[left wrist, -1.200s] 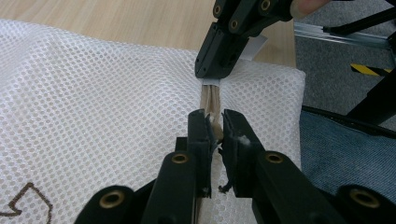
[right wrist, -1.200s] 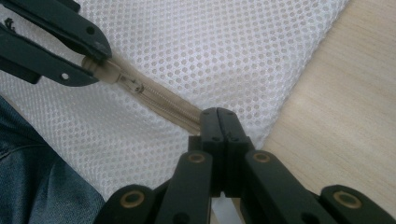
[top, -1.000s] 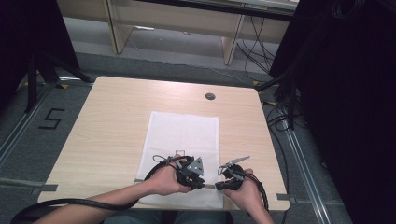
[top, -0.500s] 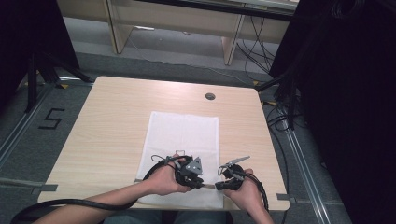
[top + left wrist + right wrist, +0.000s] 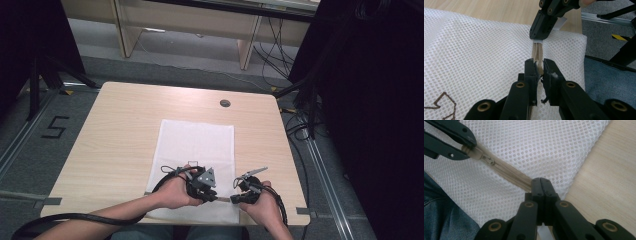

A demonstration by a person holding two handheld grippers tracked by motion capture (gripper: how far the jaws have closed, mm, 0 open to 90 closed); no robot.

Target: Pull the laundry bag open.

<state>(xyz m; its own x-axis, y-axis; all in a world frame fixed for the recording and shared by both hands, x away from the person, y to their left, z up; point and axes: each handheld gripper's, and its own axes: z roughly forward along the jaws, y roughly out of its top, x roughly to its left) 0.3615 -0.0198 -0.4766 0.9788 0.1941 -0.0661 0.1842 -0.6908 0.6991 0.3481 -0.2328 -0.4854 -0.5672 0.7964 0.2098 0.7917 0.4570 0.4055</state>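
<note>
Pale wooden worktop (image 5: pixel 125 125) carries a white mesh bag (image 5: pixel 197 150), which lies flat from the middle toward the near edge, its near end hanging a little over that edge above the person's lap. Along this near end runs a beige zipper (image 5: pixel 509 173), and its long axis goes parallel to the near edge of the worktop, from one gripper to the other.

On the zipper sits a small metal slider (image 5: pixel 487 159), just beside the jaws of the left gripper (image 5: pixel 538 67). These jaws are pressed together on the zipper tape, near the slider. The right gripper (image 5: pixel 541 182) is closed fully on the other end of the zipper, close to the bag's near right corner, where the mesh meets bare wood.

So the two grippers face each other along the same line, with a short stretch of closed zipper between them. I judge that the next move is a pull along this line: the left gripper is the nearer one to the slider, and the right one only anchors the end.
</note>
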